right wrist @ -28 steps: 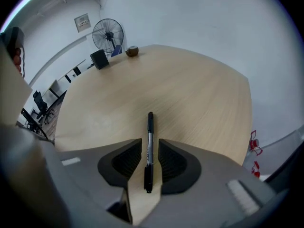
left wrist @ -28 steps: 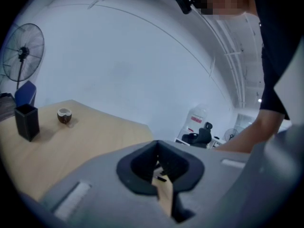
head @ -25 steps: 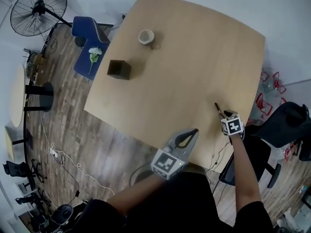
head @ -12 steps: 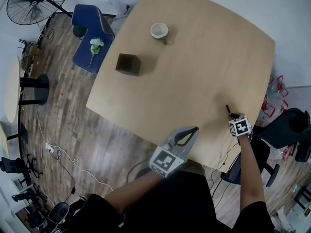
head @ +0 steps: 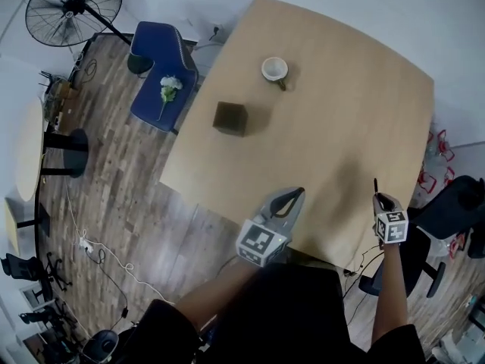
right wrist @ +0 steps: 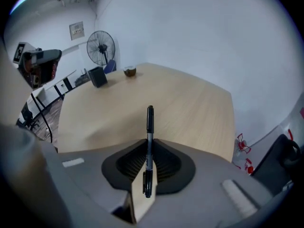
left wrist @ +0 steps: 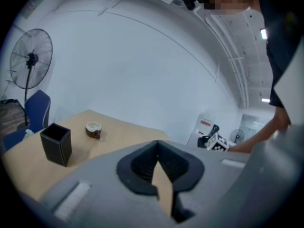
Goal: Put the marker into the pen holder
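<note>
The right tool (right wrist: 148, 145), jaws just closed, grips the marker (right wrist: 150, 122) over the tabletop (right wrist: 190, 103); the left tool (left wrist: 157, 145) is closed, empty, far from the pen holder (head: 229, 118).

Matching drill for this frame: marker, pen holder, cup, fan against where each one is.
1 marker
2 pen holder
3 cup
4 fan

A standing on the floor
B on the table, by the edge next to the blue chair
C clamped in the right hand-held gripper
D on the table, beyond the pen holder

Pairs: 1-C, 2-B, 3-D, 4-A
</note>
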`<state>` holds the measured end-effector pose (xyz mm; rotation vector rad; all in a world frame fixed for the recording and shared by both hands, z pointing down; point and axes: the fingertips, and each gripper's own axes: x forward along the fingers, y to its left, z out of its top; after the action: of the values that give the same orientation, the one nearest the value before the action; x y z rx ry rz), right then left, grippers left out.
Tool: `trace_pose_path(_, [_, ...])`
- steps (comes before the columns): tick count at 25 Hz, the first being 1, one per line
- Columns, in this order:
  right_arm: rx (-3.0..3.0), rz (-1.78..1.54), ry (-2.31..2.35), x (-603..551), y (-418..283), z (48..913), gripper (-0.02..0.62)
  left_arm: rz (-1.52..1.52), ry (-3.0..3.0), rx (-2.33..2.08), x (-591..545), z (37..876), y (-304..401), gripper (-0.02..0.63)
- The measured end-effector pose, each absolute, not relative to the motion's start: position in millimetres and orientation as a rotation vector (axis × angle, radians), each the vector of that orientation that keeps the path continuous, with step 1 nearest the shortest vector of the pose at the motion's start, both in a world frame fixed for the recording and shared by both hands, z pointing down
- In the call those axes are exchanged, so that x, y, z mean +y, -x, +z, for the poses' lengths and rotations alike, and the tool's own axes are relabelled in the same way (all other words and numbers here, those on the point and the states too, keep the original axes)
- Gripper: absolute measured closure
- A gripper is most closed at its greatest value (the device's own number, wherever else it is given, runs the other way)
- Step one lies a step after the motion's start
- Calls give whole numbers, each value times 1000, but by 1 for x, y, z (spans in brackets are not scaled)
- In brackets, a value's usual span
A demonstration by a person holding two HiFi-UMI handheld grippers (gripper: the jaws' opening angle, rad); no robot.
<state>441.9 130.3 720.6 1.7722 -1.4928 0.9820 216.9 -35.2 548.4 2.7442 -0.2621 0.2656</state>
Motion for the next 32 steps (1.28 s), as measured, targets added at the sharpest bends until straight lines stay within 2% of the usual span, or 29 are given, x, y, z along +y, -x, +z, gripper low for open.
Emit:
trace_pose_path(5, [-1585, 938, -1949, 133, -404, 660, 551, 239, -2783, -341, -28, 524, -202, 604])
trace_pose_path(10, [-1656, 902, -2100, 156, -400, 595, 551, 220, -2772, -423, 7, 503, -203, 604])
trace_pose_path(18, [-1857, 590, -2186, 195, -402, 485, 551, 229, -2817, -452, 73, 480, -233, 604])
trace_pose_path(23, [-2072, 520, -2210, 207, -379, 474, 551, 213, -2838, -550, 101, 475, -228, 604])
trace_pose_path(32, [-2231, 579, -2074, 194, -270, 481, 551, 160, -2763, -818, 88, 465, -139, 604])
